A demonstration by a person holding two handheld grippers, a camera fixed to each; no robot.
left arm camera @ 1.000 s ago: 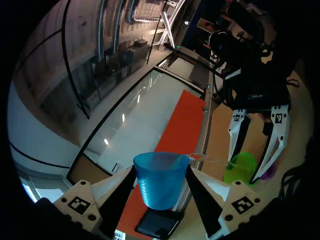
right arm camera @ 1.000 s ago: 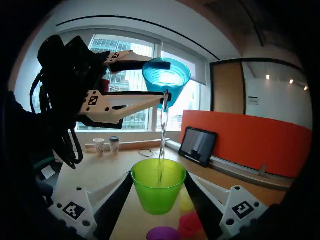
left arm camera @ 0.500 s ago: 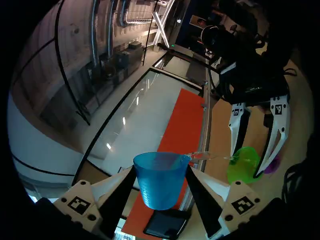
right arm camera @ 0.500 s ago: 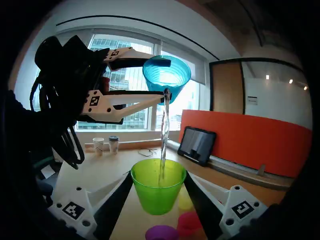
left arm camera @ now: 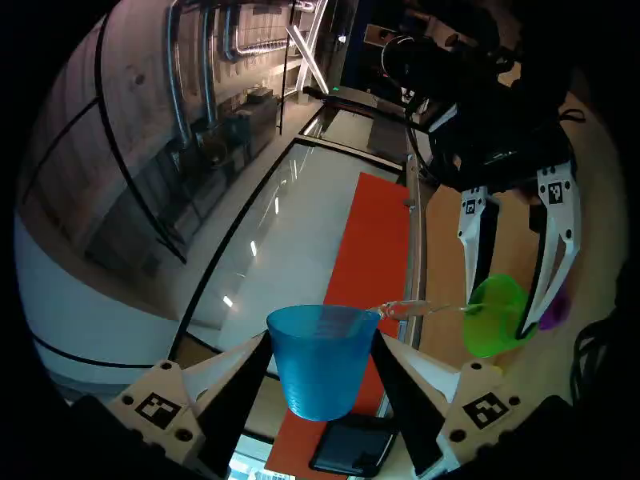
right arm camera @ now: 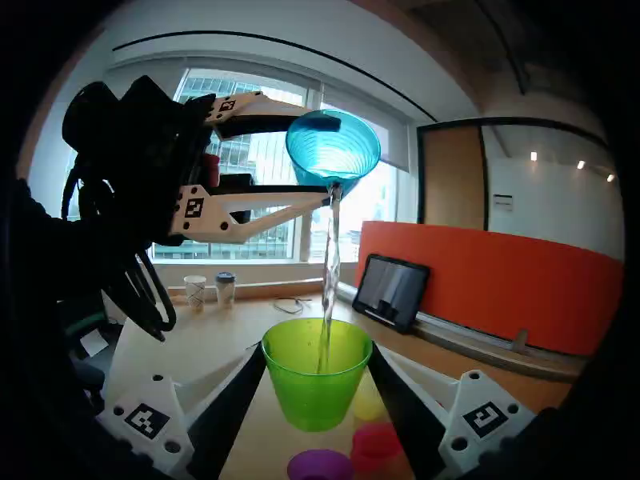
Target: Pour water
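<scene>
Over the green cup (right arm camera: 316, 388) my right gripper (right arm camera: 317, 354) clamps, my left gripper (left arm camera: 322, 340) tips its clamped blue cup (left arm camera: 322, 376), pouring; levelling likely comes next.

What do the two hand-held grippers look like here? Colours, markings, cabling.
They match. The left hand-held gripper has long tapered white fingers with black inner faces, a square black-and-white tag on each finger, and a black body trailing looped black cables. The right hand-held gripper looks the same: white fingers, tags, black housing.
</scene>
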